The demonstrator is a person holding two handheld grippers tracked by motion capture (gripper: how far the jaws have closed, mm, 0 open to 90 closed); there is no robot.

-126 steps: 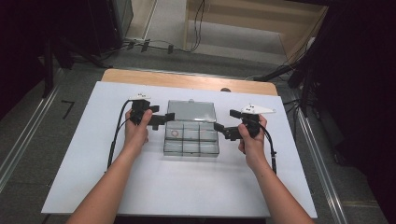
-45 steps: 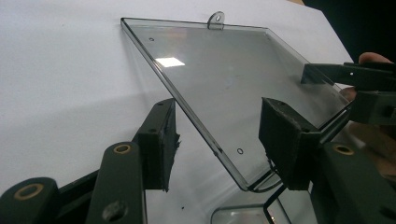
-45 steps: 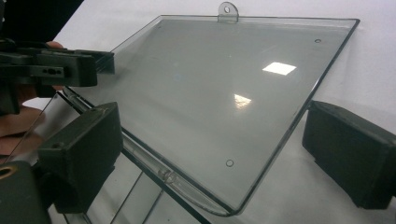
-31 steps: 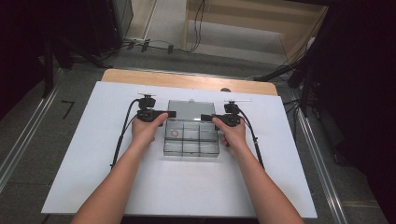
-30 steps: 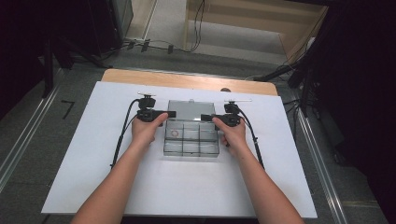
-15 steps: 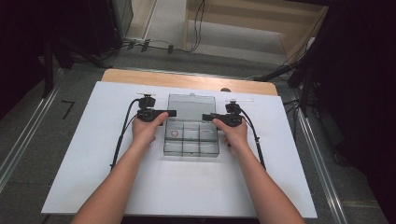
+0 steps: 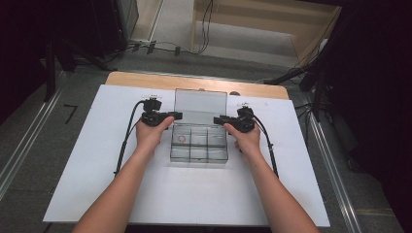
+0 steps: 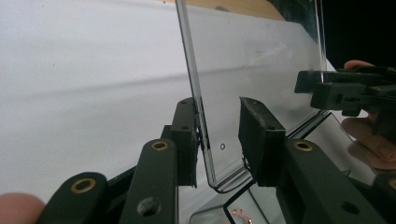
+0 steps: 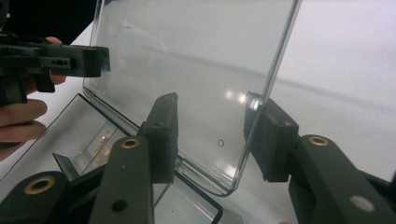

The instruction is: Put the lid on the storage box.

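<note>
Two grippers – left gripper (image 7: 179,115) and right gripper (image 7: 216,118) – straddling the side edges of the upright lid (image 7: 200,106) of the clear box (image 7: 198,144) mid-table; jaws just closing, not yet clamped, seemingly to steady the lid.

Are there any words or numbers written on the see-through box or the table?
None: no word or number can be read on the clear box, its raised lid or the white table.
A dark mark on the floor is too small to read.
</note>
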